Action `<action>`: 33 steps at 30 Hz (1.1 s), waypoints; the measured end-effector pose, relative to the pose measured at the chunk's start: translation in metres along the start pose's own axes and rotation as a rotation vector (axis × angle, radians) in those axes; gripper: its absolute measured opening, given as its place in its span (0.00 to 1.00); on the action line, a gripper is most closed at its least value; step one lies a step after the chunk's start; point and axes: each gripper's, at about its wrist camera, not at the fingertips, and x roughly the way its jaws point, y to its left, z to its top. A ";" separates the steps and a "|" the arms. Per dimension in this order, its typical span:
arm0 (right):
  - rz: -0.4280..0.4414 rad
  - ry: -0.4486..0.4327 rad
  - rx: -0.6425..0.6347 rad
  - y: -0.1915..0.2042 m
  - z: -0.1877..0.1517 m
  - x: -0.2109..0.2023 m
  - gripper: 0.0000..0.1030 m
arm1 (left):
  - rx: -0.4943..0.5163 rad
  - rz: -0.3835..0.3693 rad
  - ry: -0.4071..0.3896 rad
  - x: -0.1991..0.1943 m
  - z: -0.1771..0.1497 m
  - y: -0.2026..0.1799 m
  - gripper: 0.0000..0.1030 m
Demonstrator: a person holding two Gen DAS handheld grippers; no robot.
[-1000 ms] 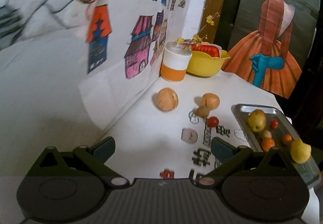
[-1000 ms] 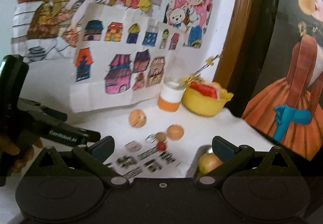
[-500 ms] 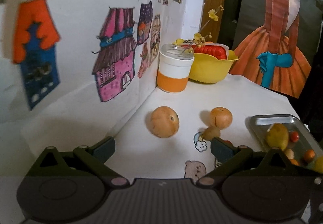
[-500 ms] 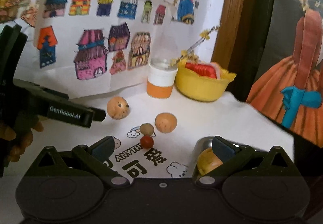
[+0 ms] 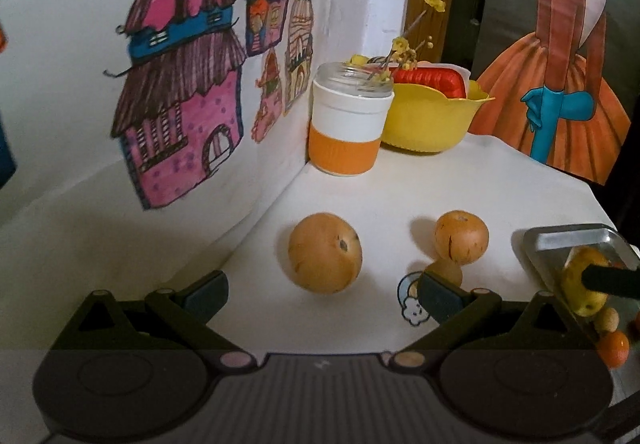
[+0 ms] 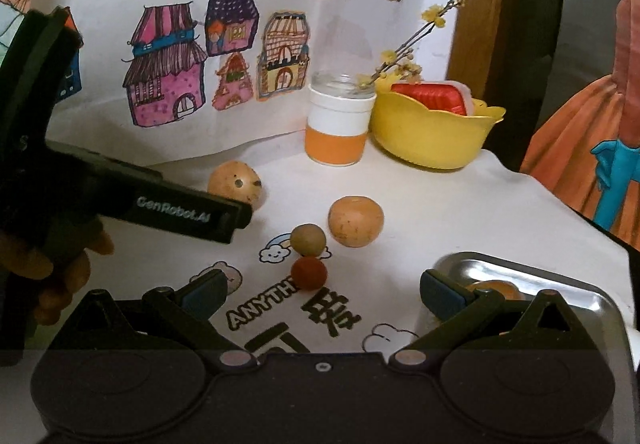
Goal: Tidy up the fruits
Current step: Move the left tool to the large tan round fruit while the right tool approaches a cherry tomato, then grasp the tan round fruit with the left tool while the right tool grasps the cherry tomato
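left gripper (image 5: 322,294): jaws apart, empty, big orange fruit (image 5: 325,252) between fingers | right gripper (image 6: 323,294): apart, empty, over red ball (image 6: 309,273) | tray (image 6: 560,276) at right

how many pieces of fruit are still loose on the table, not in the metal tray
4. Large speckled fruit nearest the drawings, behind the left hand-held gripper; orange-tan fruit mid-table; small olive ball beside it; small red ball just in front. Others may be hidden behind the grippers.

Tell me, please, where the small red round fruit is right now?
In the right wrist view, the small red round fruit lies on the white printed tablecloth, just in front of the small olive-brown ball.
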 end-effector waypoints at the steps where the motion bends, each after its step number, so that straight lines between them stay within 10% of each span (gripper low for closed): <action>1: 0.002 0.002 0.002 0.000 0.001 0.002 0.99 | 0.003 -0.003 -0.003 0.001 0.001 0.000 0.99; 12: 0.032 0.026 0.009 -0.003 0.001 0.019 0.88 | 0.063 0.002 -0.016 0.012 0.003 -0.005 0.98; 33: 0.061 0.063 0.000 0.002 0.005 0.035 0.47 | 0.093 0.019 -0.011 0.026 0.003 -0.010 0.57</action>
